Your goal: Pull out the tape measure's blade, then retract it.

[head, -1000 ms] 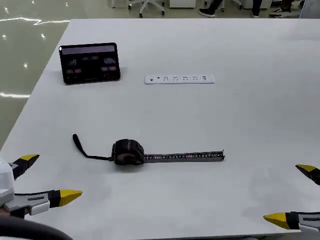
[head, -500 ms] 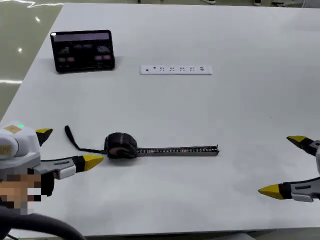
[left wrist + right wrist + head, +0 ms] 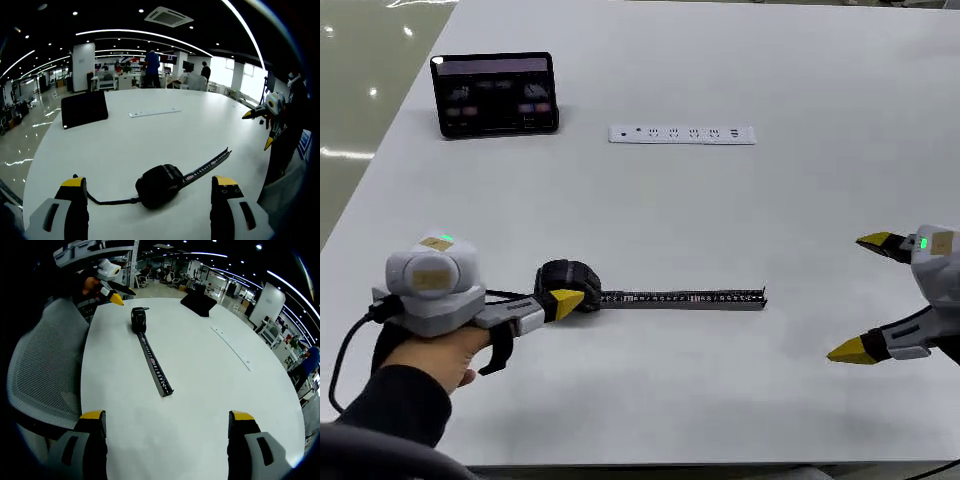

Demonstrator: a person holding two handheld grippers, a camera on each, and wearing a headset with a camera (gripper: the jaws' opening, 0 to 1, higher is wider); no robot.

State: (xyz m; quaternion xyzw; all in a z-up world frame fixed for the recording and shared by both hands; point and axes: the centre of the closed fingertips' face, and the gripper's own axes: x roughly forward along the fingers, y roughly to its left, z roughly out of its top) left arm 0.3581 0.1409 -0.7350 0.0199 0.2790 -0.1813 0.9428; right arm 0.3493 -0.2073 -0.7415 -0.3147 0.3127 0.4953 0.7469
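We look down on a white table whose left edge slants away beside shiny floor. Far back on the left a dark tablet stands propped. Near the front left, a hand holds the left gripper, its jaws spread wide. In the left gripper view the yellow tips sit either side of the tape measure, at its black case. In the head view the far tip is hidden behind the case, so we cannot tell whether either jaw touches it. The case's strap trails toward the left jaw.

The tape measure lies flat near the table's front, left of centre. Its long axis runs left to right, roughly parallel with the near edge. The case is at the left, and the blade is drawn out straight to the right, ending at the hook end. Behind the blade, well apart, a white power strip lies along the same direction, with a broad bare band of tabletop between.

Right of the hook end comes open tabletop, then the right gripper at the far right, jaws parted and holding nothing. In the right gripper view the blade points its hook end toward those jaws, well short of them. The near table edge runs close in front of both grippers.
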